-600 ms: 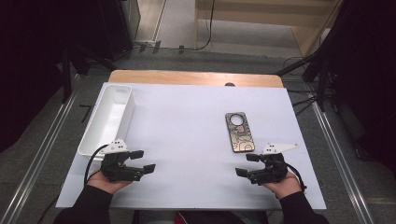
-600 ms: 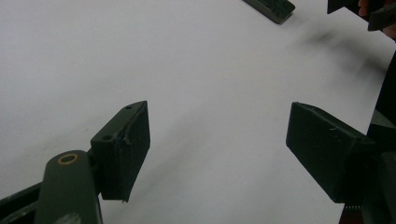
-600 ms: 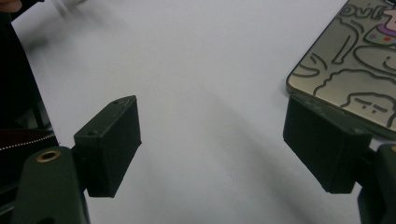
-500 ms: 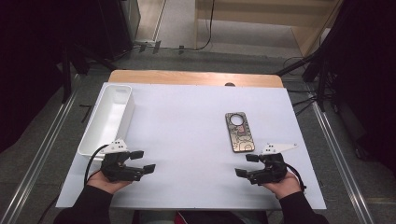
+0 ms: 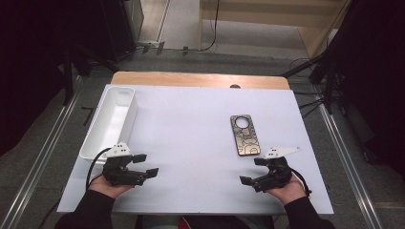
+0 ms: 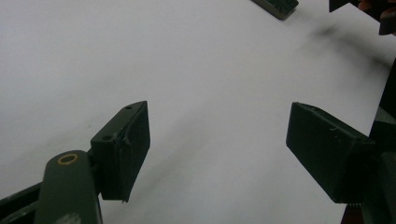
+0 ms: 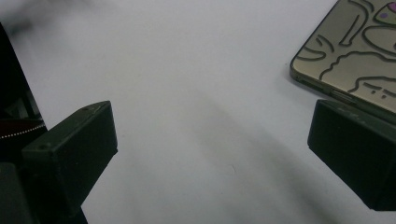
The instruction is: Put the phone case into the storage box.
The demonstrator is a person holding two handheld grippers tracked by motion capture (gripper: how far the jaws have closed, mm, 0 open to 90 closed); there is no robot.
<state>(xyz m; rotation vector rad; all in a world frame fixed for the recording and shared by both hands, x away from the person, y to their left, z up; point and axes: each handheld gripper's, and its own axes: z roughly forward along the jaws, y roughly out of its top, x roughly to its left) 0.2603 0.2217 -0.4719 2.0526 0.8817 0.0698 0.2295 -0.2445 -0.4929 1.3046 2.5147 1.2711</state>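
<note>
- I am holding both tools low at the near edge of the white-covered desk (image 5: 191,143), with the flat olive-gold phone case with its dark line drawing (image 5: 245,135) as my landmark.
- The right hand-held gripper (image 5: 252,171) is sitting just near of the case, jaws standing wide apart with nothing between them; in the right gripper view the case's corner (image 7: 355,51) is lying just past one jaw.
- The left hand-held gripper (image 5: 145,164) is resting well to the left of the case, jaws likewise spread and empty.
- The long white plastic tray (image 5: 102,136) is lying far left of the case.
- I am judging the reach as next: I should be sliding one jaw under a long edge, pinching across the narrow width.
</note>
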